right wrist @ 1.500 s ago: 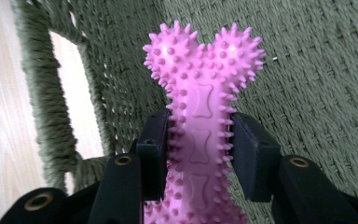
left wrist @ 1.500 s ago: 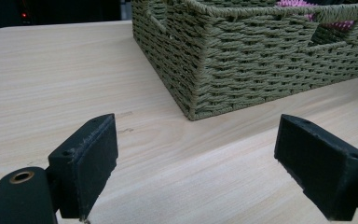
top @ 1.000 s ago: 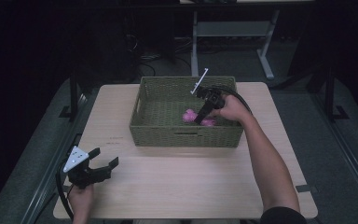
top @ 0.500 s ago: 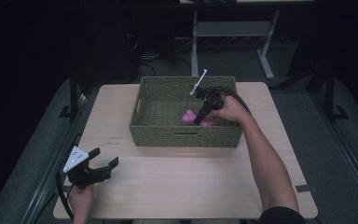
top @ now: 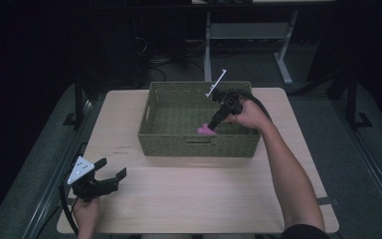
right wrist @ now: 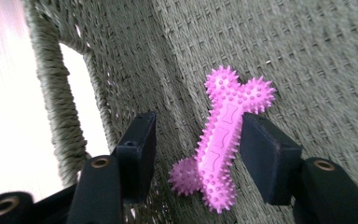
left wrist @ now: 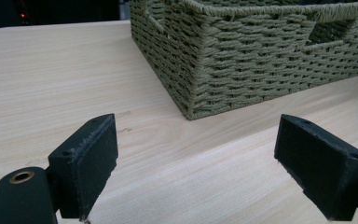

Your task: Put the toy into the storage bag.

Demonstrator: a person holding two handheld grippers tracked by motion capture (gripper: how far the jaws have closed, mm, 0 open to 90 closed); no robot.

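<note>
One basket, one toy, two hand-held grippers.
A single woven basket (top: 199, 122), one pink spiky bone toy (right wrist: 223, 140), on one counter (top: 204, 194).

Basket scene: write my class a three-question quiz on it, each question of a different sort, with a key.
1. True or false: the pink bone toy lies inside the basket.
2. Which claw is at the toy? A. left claw B. right claw
3. Fill in: the left claw hovers over the ____, jaws wide apart.

Key
1. True
2. B; the toy sits between its jaws, one pad touching, not yet clamped.
3. table
</note>
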